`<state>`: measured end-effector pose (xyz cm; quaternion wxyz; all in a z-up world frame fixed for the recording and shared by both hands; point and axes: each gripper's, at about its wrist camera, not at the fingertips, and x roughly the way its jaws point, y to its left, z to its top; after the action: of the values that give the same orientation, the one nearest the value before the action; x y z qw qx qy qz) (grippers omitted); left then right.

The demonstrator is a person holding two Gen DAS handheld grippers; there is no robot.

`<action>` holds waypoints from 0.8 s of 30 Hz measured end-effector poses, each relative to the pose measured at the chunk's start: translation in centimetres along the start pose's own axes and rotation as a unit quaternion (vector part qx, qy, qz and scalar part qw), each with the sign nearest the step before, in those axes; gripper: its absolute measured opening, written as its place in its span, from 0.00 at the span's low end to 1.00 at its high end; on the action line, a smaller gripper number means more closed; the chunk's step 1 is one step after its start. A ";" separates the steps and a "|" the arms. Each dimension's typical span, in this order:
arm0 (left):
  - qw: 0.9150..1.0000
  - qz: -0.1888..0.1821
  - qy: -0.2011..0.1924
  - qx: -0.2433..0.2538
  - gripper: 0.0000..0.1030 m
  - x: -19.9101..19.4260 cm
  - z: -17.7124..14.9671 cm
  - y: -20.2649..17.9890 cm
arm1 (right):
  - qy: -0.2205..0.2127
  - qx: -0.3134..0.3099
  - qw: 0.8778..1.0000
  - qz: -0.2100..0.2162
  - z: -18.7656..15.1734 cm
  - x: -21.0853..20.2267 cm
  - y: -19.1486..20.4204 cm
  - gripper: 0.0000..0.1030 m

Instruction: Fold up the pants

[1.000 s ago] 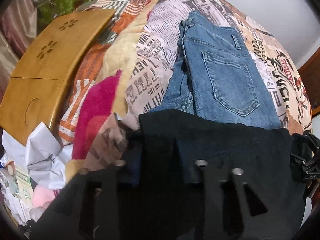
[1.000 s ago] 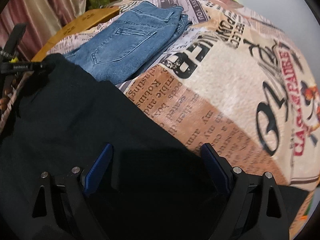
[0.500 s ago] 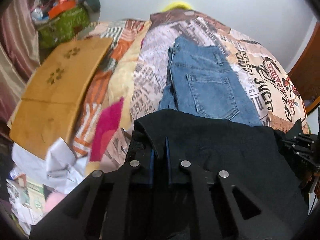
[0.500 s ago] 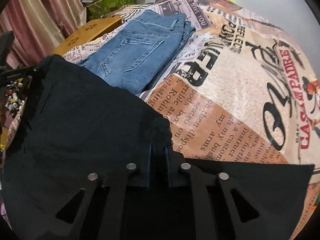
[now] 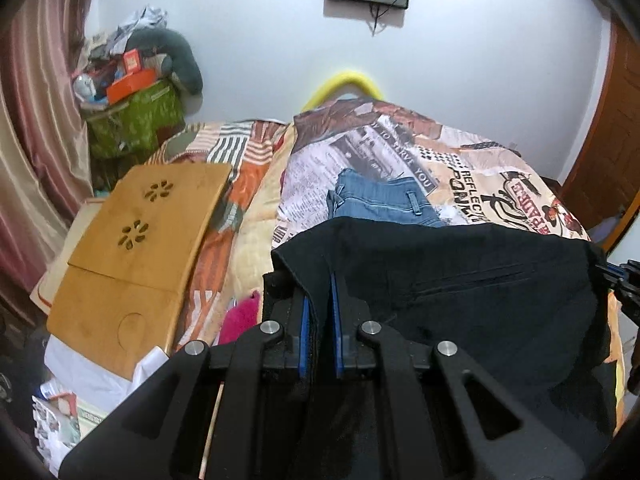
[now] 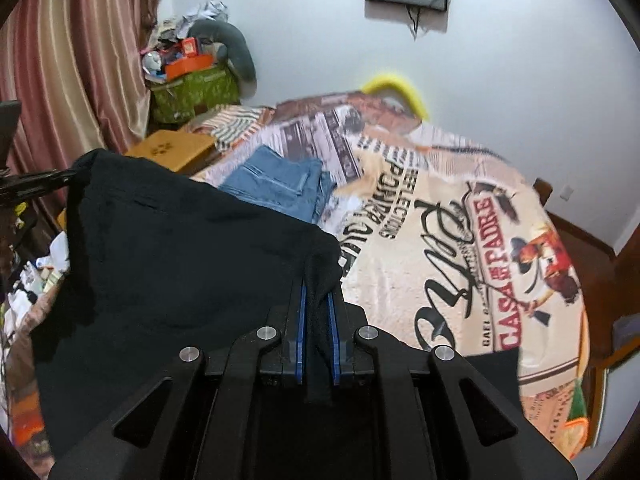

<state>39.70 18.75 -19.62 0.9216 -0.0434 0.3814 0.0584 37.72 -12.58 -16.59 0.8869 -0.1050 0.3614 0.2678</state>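
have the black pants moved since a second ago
Yes. The black pants, pinched by both grippers, have lifted up: they now cover most of the blue jeans lying on the bedspread.

right gripper pinching black pants, printed bedspread

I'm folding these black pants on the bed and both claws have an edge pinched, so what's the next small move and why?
Probably carry the black pants forward and lay them on the bare bedspread. Left claw and right claw each pinch a corner, the cloth hangs between them, and the folded jeans lie just beyond.
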 end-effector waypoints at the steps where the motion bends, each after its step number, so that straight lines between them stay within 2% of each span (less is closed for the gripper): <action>1: 1.000 -0.005 -0.001 0.003 0.09 -0.4 -0.2 0.0 | -0.001 -0.002 1.000 0.000 -0.3 -0.6 0.4 0.08; 13: 1.000 -0.014 -0.003 0.021 0.09 -6.9 -6.5 1.1 | 0.017 -0.015 1.000 0.018 -7.0 -6.9 5.4 0.08; 18: 1.000 -0.020 0.017 0.007 0.10 -8.7 -10.2 2.3 | 0.036 -0.016 0.999 0.022 -10.3 -7.9 7.6 0.08; 24: 0.998 -0.011 0.056 -0.004 0.18 -9.6 -15.6 3.4 | 0.069 -0.005 0.997 0.026 -14.2 -7.8 9.5 0.09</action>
<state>21.64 19.42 -23.92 0.8991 -0.0542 0.4317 0.0470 19.50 -13.18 -21.25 0.8521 -0.1184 0.4230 0.2845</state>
